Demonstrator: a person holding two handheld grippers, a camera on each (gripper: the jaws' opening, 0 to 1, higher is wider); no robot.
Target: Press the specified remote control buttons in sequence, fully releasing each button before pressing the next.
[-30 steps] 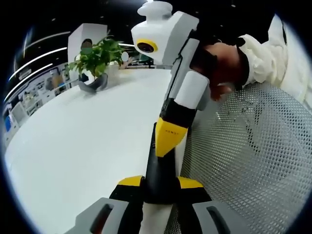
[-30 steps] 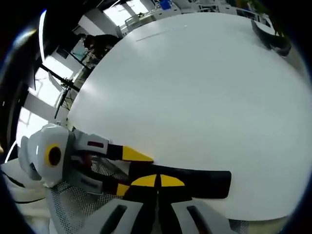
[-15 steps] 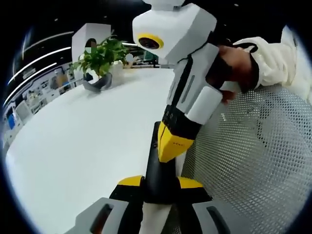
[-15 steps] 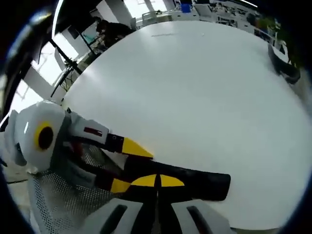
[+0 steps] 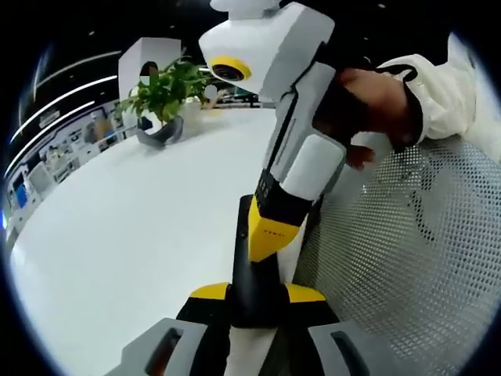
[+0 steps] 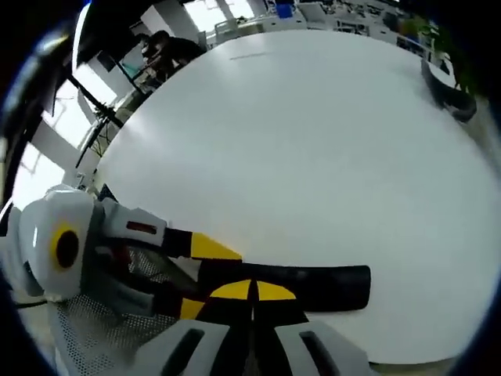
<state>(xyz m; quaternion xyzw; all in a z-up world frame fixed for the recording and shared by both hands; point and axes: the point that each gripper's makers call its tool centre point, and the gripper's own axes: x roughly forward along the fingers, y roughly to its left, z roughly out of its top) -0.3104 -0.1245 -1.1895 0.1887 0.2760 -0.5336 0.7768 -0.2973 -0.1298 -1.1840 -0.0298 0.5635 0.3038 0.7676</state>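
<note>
Remote: we see the black remote [image 5: 254, 270] low in the centre of the left gripper view, running up from between that view's own jaws. In the right gripper view it [image 6: 313, 286] lies as a dark bar across the lower middle, over the near edge of the bench.
Left gripper: our left gripper [image 5: 254, 298] has its yellow-tipped jaws clamped on the remote's near end. We judge this steadies the remote and keeps its buttons facing the other tool.
Right gripper: our right gripper [image 6: 252, 291] has its jaws drawn together, and their tips sit on the remote's upper face. In the left gripper view it [image 5: 266, 235] comes down from the upper right with its yellow tip on the remote. We take this for a button press in hand, with closed jaws serving as one blunt finger.
Hand: a hand [image 5: 368, 106] in a pale sleeve grips the right tool at the upper right.
Bench: the white bench [image 6: 313, 149] spreads behind the remote.
Chair: a mesh chair [image 5: 407, 251] fills the right side.
Plant: a potted plant [image 5: 160, 98] stands far off at the upper left.
</note>
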